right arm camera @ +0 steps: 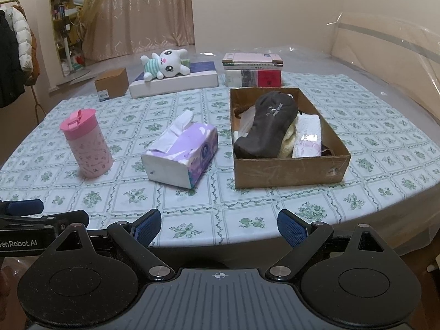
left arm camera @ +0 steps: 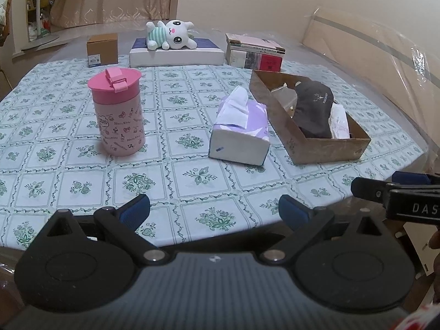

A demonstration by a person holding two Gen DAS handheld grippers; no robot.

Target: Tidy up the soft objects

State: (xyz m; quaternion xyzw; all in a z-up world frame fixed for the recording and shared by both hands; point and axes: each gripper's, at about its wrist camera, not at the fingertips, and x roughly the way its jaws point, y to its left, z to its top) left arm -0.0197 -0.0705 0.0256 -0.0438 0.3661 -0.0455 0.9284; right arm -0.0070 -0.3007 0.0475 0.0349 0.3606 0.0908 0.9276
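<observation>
A brown cardboard box on the right of the table holds a dark grey cloth pouch, a pale yellow cloth and a white packet. A purple tissue pack lies left of it with tissue sticking up. A white plush bunny lies on a flat white box at the back. My left gripper hovers open over the near table edge, empty. My right gripper is open too, nothing between its blue pads, well short of the box. In the left wrist view the cardboard box and tissue pack sit ahead to the right.
A pink lidded tumbler stands on the left of the floral tablecloth. A small brown carton and a stack of books sit at the back. Clear plastic sheeting covers the far right.
</observation>
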